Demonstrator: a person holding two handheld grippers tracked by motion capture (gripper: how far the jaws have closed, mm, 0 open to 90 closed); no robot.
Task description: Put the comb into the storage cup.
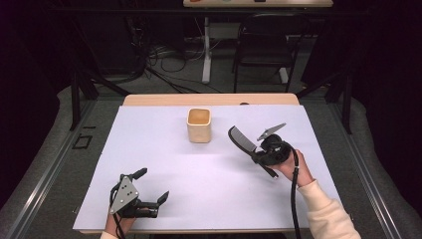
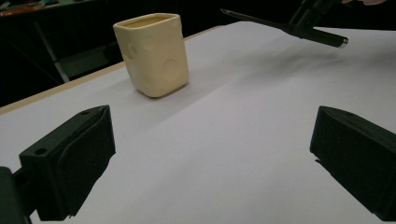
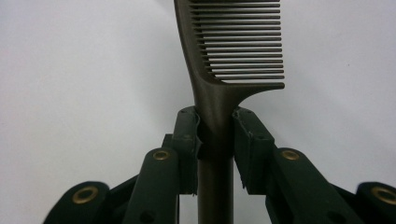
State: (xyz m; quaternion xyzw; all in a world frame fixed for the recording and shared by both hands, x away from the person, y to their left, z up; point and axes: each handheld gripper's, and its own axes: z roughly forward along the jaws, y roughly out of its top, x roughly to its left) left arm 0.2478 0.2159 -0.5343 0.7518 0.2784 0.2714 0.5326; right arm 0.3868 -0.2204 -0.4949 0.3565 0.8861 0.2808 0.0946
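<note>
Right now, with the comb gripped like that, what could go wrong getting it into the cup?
1. The right gripper clamps the comb on its narrow handle, teeth end sticking far out; it may pivot or slip in the jaws.
2. The cup stands free on the white table; a long comb dropped in off-centre may tip it.
3. The left gripper rests open, away from the cup, not steadying it.

The right gripper (image 3: 215, 126) clamps its two black jaws on the round handle of a dark brown plastic comb (image 3: 224, 70). The comb's teeth run out to the right, above a plain white table surface (image 3: 84, 60).
</note>
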